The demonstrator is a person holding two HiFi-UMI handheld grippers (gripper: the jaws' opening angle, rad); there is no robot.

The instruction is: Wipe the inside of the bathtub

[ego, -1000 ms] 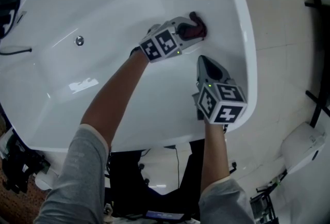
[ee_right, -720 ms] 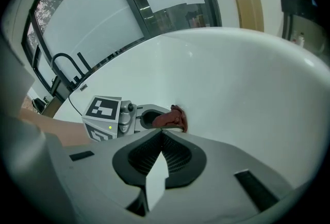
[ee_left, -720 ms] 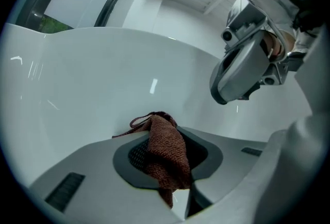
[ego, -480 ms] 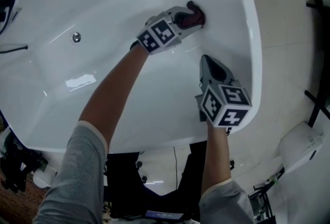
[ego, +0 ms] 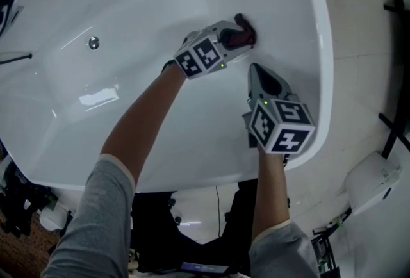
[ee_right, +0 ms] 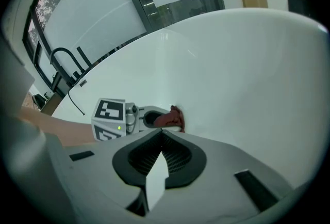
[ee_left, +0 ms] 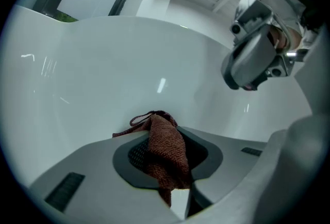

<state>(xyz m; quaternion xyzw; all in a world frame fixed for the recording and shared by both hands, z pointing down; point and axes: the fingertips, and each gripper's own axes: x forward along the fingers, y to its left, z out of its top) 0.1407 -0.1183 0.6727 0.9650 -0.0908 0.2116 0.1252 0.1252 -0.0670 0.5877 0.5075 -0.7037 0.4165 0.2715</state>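
Wiping under way: red cloth (ego: pixel 246 38) clamped in left gripper (ego: pixel 234 32) jaws, pressed to white bathtub (ego: pixel 128 8) inner wall. Right gripper (ego: pixel 259 77) jaws together, empty, nearby. Remaining area unclear.

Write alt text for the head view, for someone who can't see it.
Seen from above, a person's left gripper holds a dark red cloth against the inner wall of a white bathtub. The right gripper is held nearby, shut and empty.
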